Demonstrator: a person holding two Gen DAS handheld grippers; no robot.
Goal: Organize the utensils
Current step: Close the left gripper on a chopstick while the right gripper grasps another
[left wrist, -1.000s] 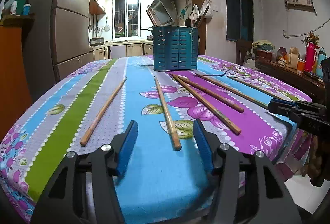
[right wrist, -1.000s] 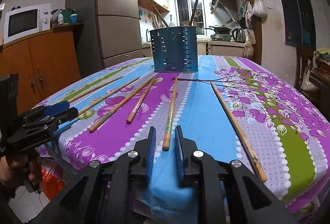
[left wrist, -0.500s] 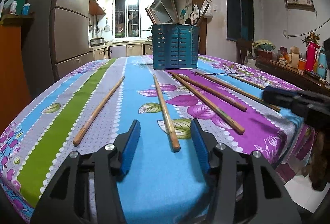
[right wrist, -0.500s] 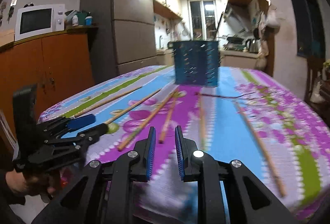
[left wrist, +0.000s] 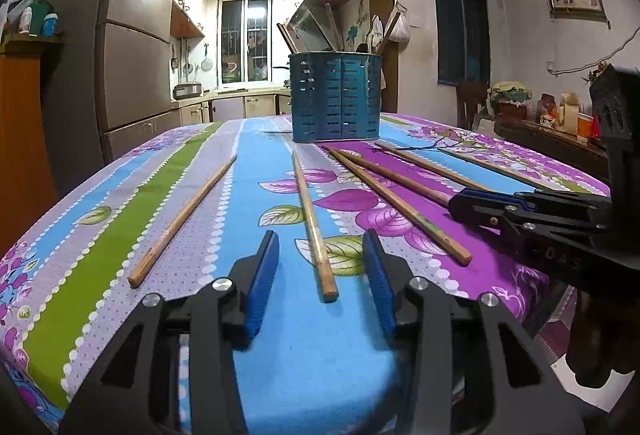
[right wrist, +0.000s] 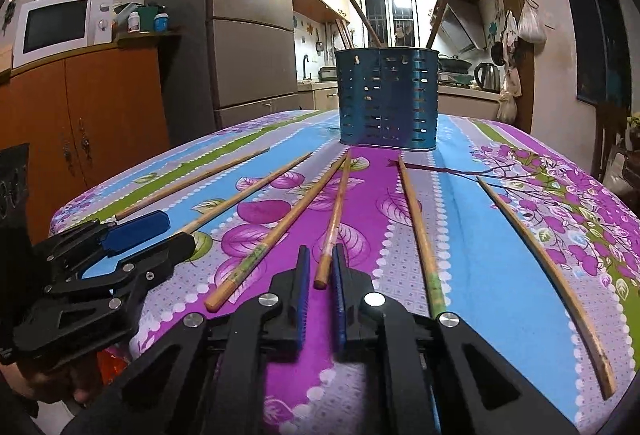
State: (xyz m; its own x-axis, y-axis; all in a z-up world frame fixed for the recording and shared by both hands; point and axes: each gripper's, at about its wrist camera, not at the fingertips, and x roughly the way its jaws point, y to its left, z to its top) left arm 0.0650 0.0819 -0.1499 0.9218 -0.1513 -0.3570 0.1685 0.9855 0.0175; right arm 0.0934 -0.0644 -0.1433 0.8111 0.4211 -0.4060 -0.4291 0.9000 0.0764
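While six loose chopsticks lie fanned out on the striped, flowered cloth of the desk point(left wrist: 100, 235), the left gripper point(left wrist: 320, 275) hangs low over the near edge with its blue pads spread wide, and the near end of one chopstick point(left wrist: 312, 227) lies between them without touching either. Another chopstick point(left wrist: 184, 219) lies off to its left, well outside the spread. The right gripper point(right wrist: 320, 267) has its pads drawn close together, a narrow gap between them (whether they touch the wood cannot be told), and the tip of a reddish chopstick point(right wrist: 334, 219) sits just at that gap. At the far end of the fan stands the blue slotted utensil holder point(right wrist: 386, 99), with several handles sticking out of its top.
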